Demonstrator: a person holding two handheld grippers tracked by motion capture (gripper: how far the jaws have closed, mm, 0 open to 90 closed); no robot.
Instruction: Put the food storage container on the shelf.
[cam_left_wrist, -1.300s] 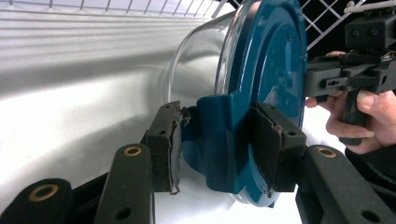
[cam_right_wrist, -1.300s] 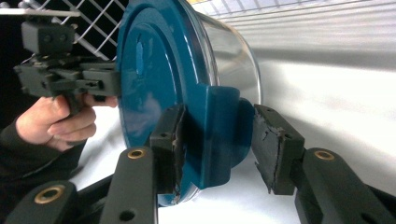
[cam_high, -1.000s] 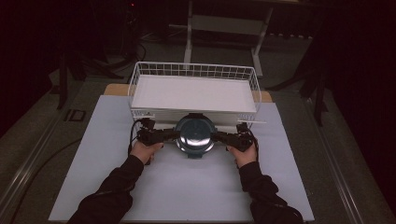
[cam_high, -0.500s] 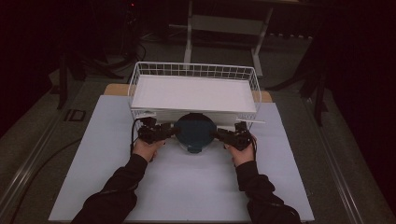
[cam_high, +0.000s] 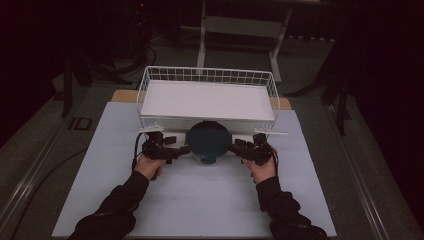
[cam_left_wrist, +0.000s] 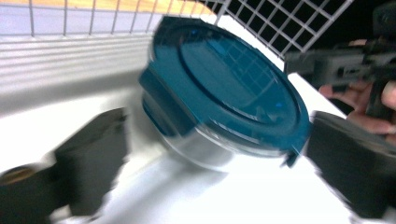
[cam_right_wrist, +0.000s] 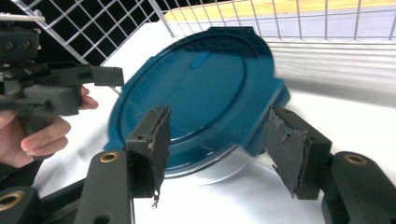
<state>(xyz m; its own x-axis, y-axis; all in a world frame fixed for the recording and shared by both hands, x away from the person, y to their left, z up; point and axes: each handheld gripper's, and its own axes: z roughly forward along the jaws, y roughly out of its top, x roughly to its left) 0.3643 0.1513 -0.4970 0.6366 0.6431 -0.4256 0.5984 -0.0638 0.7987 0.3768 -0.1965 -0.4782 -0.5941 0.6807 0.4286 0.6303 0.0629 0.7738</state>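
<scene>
1. From the high view I see the round container (cam_high: 208, 141) with its dark teal lid on the white table sheet (cam_high: 190, 200), its 12 o'clock edge right against the front wall of the white wire basket (cam_high: 207, 75). Whether it touches the wire I cannot tell.

2. My left gripper (cam_high: 176, 150) sits at the container's 9 o'clock. In the left gripper view its jaws have just been opening and now stand released, wide to either side of the container (cam_left_wrist: 224, 88); the pads do not press on it. The right-hand jaw is very near a small tab on the lid's rim, contact unclear. Picture is blurred.

3. My right gripper (cam_high: 236, 146) sits at the container's 3 o'clock. In the right gripper view its jaws have also been opening; they are released, with the lid's edge and one side latch (cam_right_wrist: 261, 135) between them and a gap on each side.

4. The lid (cam_right_wrist: 187, 98) looks tilted in both gripper views, steel body showing below its rim.

5. Open room: the sheet from 4 to 8 o'clock of the container is bare apart from my forearms. At 12 o'clock the basket wall blocks; the basket's white floor (cam_high: 207, 100) lies beyond it.
</scene>
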